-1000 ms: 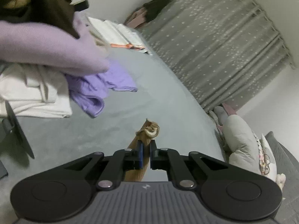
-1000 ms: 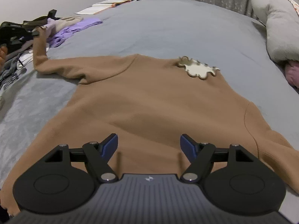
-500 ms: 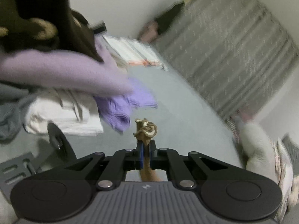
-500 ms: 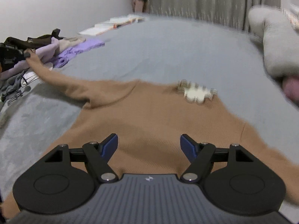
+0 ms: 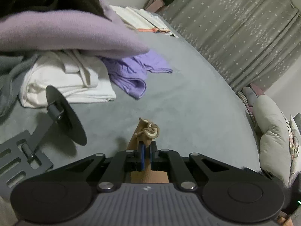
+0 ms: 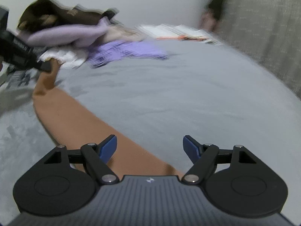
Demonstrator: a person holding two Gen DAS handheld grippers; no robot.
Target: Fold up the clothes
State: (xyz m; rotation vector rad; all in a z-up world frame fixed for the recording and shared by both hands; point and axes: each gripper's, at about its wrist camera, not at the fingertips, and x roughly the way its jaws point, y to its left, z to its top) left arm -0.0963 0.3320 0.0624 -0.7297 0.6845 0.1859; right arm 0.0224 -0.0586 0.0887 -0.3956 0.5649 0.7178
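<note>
Left gripper [image 5: 147,151] pinches the brown sweater [image 6: 79,116] cuff near the clothes pile [image 5: 67,79]; right gripper [image 6: 150,146] gapes wide, seemingly empty

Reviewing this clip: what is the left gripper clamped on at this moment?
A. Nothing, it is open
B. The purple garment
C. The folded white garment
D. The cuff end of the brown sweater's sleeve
D: in the left wrist view the left gripper is shut on the bunched cuff of the brown sweater, while the right gripper is open.
</note>
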